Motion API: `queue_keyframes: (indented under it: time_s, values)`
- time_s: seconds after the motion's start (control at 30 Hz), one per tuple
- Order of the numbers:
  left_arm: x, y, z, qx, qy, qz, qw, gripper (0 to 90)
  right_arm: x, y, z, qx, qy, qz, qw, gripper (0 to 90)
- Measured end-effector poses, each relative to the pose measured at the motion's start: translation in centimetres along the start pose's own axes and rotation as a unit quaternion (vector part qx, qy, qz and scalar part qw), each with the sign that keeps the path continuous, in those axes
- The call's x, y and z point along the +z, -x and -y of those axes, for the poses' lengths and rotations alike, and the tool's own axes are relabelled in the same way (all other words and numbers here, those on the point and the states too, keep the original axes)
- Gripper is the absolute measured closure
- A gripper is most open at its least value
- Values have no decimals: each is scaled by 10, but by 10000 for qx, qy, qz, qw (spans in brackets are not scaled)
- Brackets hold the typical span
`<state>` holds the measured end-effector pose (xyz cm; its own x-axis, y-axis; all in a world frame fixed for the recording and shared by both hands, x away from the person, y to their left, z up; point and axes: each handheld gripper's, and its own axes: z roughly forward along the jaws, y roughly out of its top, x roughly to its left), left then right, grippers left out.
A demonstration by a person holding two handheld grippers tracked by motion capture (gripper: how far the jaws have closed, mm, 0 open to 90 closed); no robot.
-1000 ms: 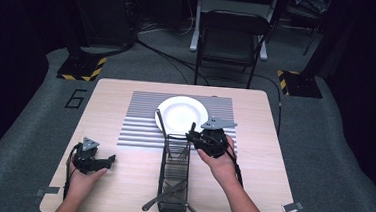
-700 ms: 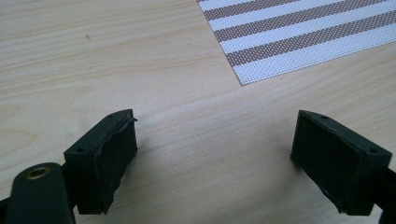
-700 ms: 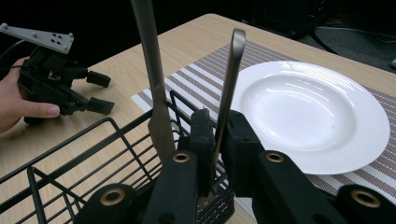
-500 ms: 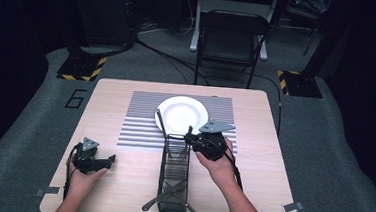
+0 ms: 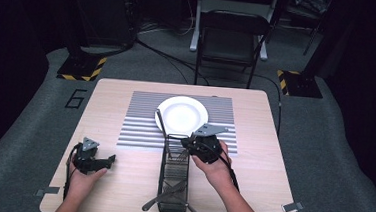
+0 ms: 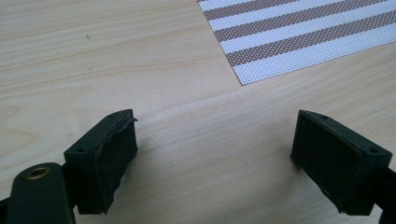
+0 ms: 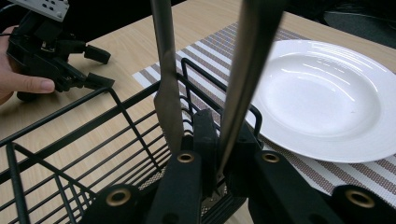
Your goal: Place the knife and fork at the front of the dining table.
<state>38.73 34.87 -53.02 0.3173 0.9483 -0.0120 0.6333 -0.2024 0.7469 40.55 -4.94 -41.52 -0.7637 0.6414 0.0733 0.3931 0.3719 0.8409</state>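
- Right gripper [image 5: 196, 146] has slid a touch left over the black wire caddy [image 5: 163, 170] since the earlier shot. Its fingers [image 7: 205, 130] have just been closing and now look clamped on the thin metal utensil [image 7: 250, 60] standing between them.
- That utensil sits upright at the caddy's far end, near the white plate [image 5: 181, 114]. A second metal piece [image 7: 164, 84] stands just beside it, outside the grip.
- Handling-wise, we'd guess it's light, stiff and pretty slick. It's polished steel, so it could twist or slip between the pads.
- We'd take it low on the flat of the handle, which is about where the pads sit now, and lift straight up so it doesn't snag the wires or its neighbour.
- Pose: the right hand comes in over the caddy from its right side, gripper aimed across the rim.
- Left gripper [image 5: 103, 161] rests on the wooden surface [image 6: 140, 56] well to the left, its fingers [image 6: 109, 154] spread wide with nothing between them.
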Motion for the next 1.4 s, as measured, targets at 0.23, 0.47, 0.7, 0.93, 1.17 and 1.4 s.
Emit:
queue_keyframes:
  time_s: [0.23,0.47,0.7,0.93,1.17,1.4]
  values:
    - [0,0,0,0,-1,1,10000,138,2,1,-1,5,-4,47,10000,865]
    - [0,0,0,1,-2,2,10000,138,-1,3,-3,77,34,32,10000,866]
    - [0,0,0,0,-2,2,10000,137,-9,5,-10,54,104,-27,9999,867]
    - [0,0,0,0,-1,1,10000,138,-16,0,-18,2,91,-85,9999,867]
    - [0,0,0,-3,1,1,10000,137,-24,-3,-28,-30,88,-153,9998,867]
    - [0,0,0,-4,1,1,10000,138,-33,-5,-38,-119,67,-226,9997,867]
